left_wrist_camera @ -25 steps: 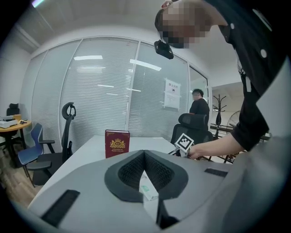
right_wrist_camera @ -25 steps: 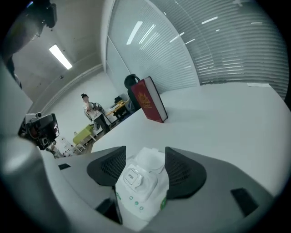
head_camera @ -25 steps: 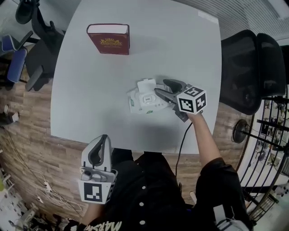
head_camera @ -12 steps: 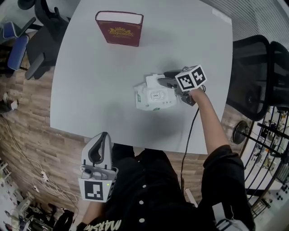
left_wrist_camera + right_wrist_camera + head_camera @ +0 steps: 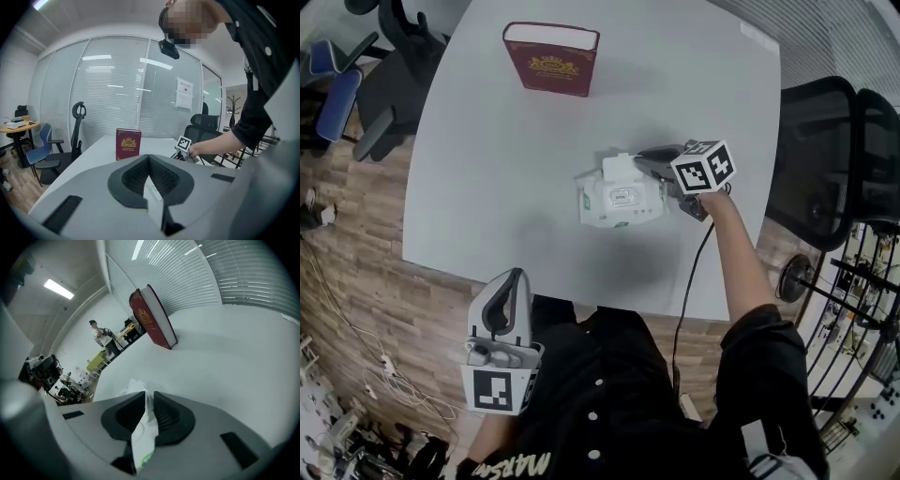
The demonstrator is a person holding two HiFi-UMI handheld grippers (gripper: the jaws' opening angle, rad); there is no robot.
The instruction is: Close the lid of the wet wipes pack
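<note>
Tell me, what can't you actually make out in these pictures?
- Head view: the print on the wet wipes pack and on the red book is too small to read.
- Right gripper view: the right hand-held gripper, whose jaws have just been closing on a white-and-green edge of the pack, blocks the rest of it.
- Head view: that gripper covers the pack's right end.
</note>
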